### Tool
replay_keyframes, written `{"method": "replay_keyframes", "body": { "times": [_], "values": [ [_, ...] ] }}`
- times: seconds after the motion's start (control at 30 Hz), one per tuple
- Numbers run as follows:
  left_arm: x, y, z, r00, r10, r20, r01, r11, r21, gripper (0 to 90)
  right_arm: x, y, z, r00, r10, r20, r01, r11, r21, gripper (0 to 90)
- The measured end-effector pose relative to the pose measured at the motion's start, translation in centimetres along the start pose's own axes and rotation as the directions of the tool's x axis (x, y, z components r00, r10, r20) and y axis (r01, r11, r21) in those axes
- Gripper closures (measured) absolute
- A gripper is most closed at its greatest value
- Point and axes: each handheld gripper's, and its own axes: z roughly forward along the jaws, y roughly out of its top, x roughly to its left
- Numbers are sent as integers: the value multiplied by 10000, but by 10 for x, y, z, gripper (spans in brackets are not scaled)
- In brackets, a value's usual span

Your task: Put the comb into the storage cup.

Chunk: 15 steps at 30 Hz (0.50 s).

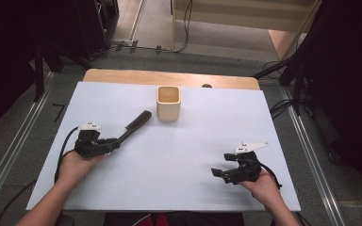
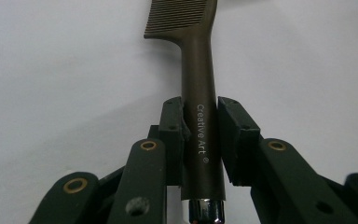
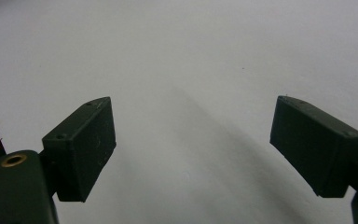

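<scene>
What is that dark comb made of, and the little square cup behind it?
The dark brown comb looks like matte plastic: smooth and dull, with fine moulded teeth and printed white lettering on the handle. A shiny tip at its end looks like metal. The left tool is shut on it. The pale square cup looks like light unvarnished wood, tan inside, though painted plastic is possible.

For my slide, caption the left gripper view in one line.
Left tongs shut on the dark comb handle, teeth pointing away over the white table.
</scene>
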Motion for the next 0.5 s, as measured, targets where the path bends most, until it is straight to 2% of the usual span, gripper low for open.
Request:
{"method": "replay_keyframes", "body": {
  "times": [0.17, 0.5],
  "values": [
    [0, 1, -4, 9998, -193, -4, 193, 9995, -253, 737, 0, 0, 0, 10000, -14, -18, 14, 10000, -2, 124],
    [1, 4, -14, 9965, -745, 367, 769, 9947, -677, 737, 1, 1, 0, 10000, 9, -37, -10, 10000, -65, 124]
  ]
}}
